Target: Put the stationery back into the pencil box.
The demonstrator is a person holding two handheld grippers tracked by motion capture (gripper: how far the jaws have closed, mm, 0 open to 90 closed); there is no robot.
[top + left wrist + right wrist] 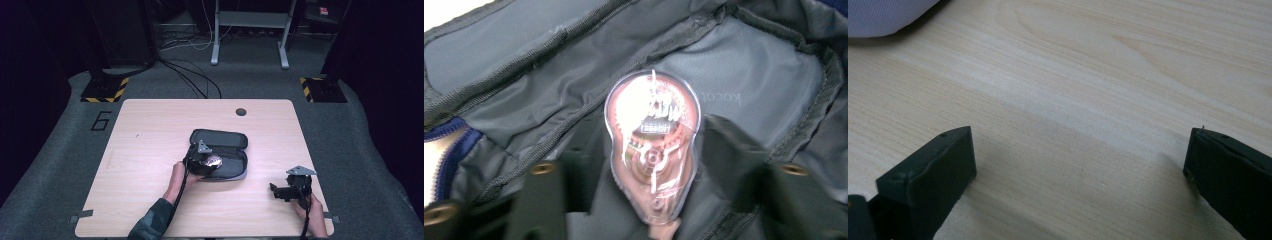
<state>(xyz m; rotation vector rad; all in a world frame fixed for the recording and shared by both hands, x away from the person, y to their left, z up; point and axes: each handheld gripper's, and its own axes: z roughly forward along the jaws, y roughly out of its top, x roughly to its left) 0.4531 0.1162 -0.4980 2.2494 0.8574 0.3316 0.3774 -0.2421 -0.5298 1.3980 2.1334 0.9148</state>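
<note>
Clear plastic tape dispenser (652, 150) lies inside the open grey pouch (220, 140), the left gripper (202, 161) jaws blurred, spread either side. Right gripper (1078, 170) hovers wide apart over the table (1098, 60).

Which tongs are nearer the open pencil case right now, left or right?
Left. The left tongs are over the open pencil case, jaws either side of a correction tape dispenser inside. The right tongs sit open over bare table, off to the case's right.
</note>
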